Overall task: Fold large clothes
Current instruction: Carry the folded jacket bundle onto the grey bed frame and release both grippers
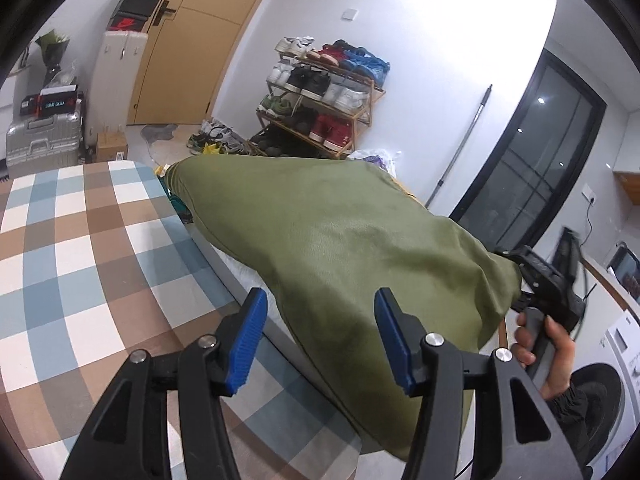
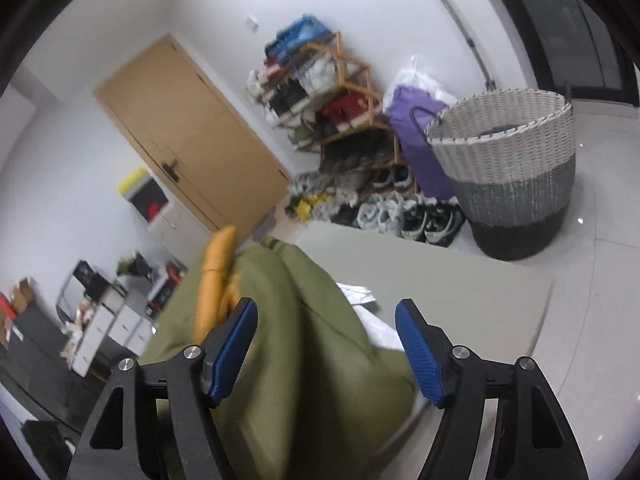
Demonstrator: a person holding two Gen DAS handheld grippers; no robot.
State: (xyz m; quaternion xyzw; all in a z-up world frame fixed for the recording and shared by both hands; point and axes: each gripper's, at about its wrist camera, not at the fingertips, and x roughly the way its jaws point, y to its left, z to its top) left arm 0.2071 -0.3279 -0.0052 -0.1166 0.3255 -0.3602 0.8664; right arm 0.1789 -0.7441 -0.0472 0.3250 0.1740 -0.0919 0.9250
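1. Left wrist view: the left gripper (image 1: 320, 340) is standing with its blue pads spread and pinching nothing; the olive green garment (image 1: 340, 240) is lying in a rounded heap just past the right pad, draped over the edge of the checked surface (image 1: 80, 240) and the grey table edge beyond. The right gripper (image 1: 548, 284), gripped by a hand (image 1: 548, 356), is sitting at the heap's far right side; whether it is touching cloth there is hard to tell.

2. Right wrist view: the right gripper (image 2: 326, 348) is showing its pads wide apart, with the garment (image 2: 304, 340) bunched between them but no pad pressing on it. An orange cloth (image 2: 216, 276) is peeking from under the green.

3. Judging the step: a fold looks just laid down and let go. The next move is probably calling for finding a fresh edge or corner to pinch.

4. Hidden: the garment's hems, sleeves or legs are buried; this view is blurred.
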